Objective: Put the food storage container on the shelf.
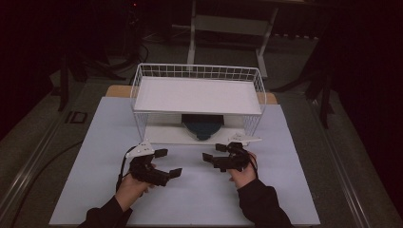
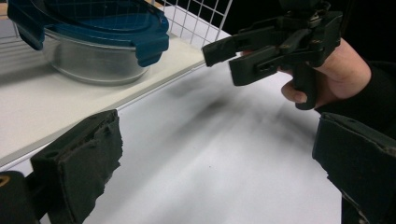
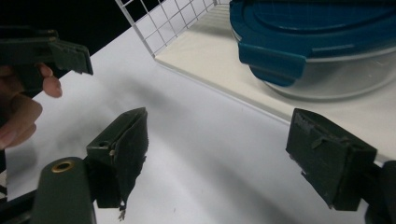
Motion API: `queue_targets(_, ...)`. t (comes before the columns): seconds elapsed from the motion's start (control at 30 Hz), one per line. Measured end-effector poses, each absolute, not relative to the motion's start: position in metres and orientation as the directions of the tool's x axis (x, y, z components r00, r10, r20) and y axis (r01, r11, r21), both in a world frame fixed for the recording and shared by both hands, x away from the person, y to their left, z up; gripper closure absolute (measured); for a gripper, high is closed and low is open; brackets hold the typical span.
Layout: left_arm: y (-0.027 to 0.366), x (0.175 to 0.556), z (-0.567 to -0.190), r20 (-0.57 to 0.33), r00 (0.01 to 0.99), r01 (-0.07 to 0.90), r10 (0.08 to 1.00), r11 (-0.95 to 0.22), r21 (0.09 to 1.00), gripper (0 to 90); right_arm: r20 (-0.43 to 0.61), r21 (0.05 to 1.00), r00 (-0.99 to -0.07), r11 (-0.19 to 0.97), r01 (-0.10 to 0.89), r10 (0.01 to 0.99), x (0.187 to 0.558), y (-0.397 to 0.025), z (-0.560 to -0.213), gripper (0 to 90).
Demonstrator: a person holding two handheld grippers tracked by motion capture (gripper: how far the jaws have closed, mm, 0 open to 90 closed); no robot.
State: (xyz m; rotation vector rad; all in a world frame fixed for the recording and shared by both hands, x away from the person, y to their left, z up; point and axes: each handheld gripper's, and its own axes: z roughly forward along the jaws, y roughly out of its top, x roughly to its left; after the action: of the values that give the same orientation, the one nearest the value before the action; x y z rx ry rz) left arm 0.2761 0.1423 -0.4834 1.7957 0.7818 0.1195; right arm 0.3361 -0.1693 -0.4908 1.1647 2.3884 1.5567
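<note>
Blue-lidded and glass-walled, the container is sitting on the lower shelf of the white wire rack at the far side of the bench. We are holding the left gripper and the right gripper just in front of it, their fingers spread wide and gripping nothing.
</note>
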Motion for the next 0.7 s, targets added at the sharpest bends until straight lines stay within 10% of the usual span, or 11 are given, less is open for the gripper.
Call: queue_targets(0.7, 0.143, 0.266, -0.485, -0.264, 0.792, 0.424, 0.55, -0.185, 0.887, 1.7, 0.247, 0.833, -0.721, 0.238, 0.5, 0.648, 0.292, -0.204, -0.495, 20.2)
